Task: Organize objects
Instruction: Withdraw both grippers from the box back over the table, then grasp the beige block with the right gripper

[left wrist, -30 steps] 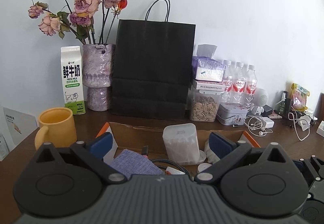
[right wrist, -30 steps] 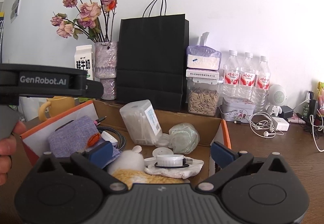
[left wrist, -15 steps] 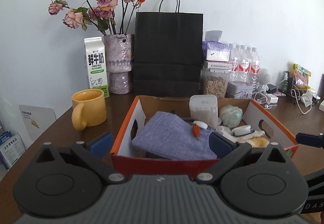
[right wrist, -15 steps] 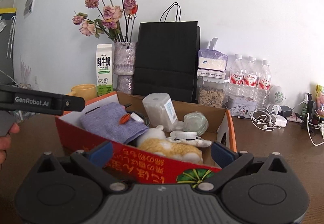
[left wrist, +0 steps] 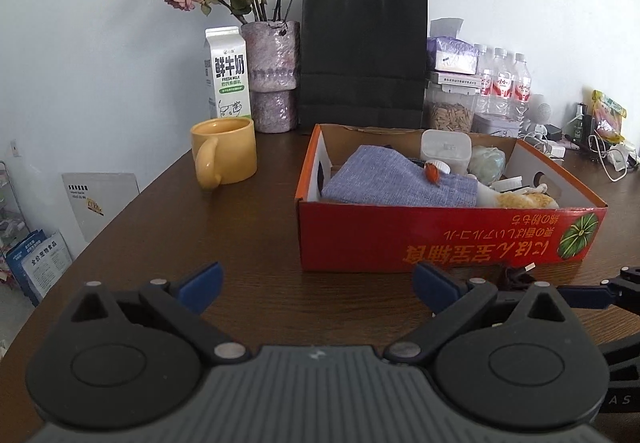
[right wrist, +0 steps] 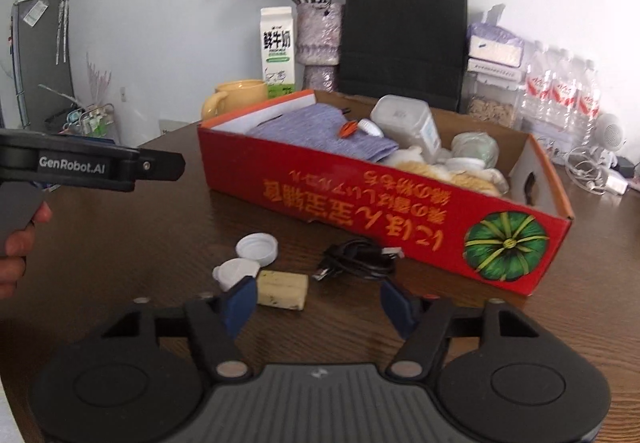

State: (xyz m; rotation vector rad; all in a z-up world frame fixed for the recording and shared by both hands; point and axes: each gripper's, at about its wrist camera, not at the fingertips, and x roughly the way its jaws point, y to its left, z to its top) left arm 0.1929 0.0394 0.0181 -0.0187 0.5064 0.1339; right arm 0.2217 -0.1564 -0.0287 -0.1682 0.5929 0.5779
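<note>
We had both tools drawn back from the red cardboard box (right wrist: 360,179), which a second earlier filled the lower frame and now sat mid-frame on the bench (right wrist: 120,243), its printed front wall in plain view. That retreat brought loose items into the lower centre of the right wrist view: a bar of soap (right wrist: 282,289), two white caps (right wrist: 257,247), and a coiled black cable (right wrist: 356,261) just in front of the box. The right hand-held gripper (right wrist: 318,305) had just been closing, its jaws narrowed but still apart with nothing between them, the soap lying just beyond its left pad. We judged this as lining up to gather the strays into the box. The left hand-held gripper (left wrist: 318,283) stood with jaws wide apart and empty over bare wood, the yellow mug (left wrist: 224,159) at centre left. Inside the box the blue cloth (left wrist: 400,183) and clear container (left wrist: 445,155) lay undisturbed.
</note>
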